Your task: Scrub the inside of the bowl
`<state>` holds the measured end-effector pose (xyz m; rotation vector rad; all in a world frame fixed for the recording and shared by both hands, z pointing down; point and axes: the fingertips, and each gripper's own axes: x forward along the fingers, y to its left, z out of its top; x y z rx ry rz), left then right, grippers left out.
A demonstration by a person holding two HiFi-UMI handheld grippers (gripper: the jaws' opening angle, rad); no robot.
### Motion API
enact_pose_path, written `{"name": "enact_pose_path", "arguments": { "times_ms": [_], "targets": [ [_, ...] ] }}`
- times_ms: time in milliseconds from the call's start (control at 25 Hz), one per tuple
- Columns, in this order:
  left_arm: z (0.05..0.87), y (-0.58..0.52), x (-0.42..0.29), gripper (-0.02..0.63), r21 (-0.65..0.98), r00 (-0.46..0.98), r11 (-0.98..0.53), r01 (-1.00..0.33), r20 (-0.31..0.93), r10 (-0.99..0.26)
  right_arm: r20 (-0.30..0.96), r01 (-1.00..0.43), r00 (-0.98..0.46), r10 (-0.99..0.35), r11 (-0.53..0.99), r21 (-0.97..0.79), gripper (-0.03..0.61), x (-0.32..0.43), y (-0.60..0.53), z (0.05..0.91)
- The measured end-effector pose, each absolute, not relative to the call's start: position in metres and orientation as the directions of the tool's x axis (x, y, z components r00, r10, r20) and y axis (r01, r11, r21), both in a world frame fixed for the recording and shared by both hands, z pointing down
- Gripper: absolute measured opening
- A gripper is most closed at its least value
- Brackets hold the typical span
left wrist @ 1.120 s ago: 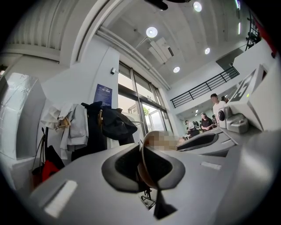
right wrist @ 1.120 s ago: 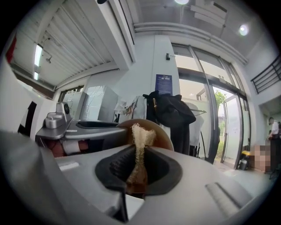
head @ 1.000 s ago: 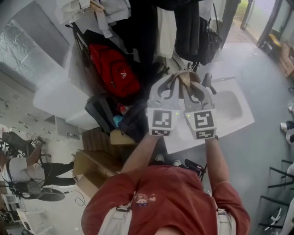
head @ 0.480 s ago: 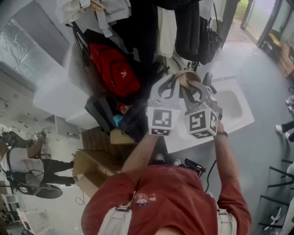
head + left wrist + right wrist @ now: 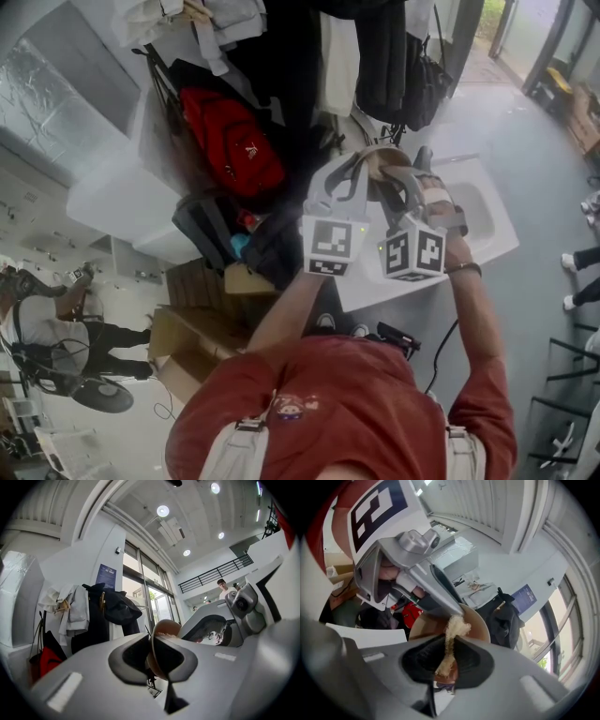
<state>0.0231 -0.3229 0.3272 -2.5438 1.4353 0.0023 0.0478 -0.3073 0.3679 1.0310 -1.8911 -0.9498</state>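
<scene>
Brown bowl [image 5: 165,629] is held aloft, its rim clamped between the fingers of the left gripper [image 5: 151,644], over the far left corner of the white counter [image 5: 492,248]. Beige fibrous scrubber [image 5: 454,627] is pinched by the right gripper [image 5: 449,646] fingers and set against the bowl's inner wall.

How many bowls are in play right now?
1: a brown round bowl, its rim pinched in the left gripper, with the right gripper holding a pale fibrous scrubber inside it. No others show.
</scene>
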Motion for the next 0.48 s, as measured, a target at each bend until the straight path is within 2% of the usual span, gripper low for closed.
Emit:
{"name": "enact_pose_path", "arguments": {
  "times_ms": [480],
  "targets": [
    [0.332,-0.324,0.029,0.032,-0.179,0.545,-0.525,-0.832,-0.085,-0.834,0.324,0.095,-0.314,-0.893,0.310,0.946,0.049,0.052,-0.305,0.381]
  ]
}}
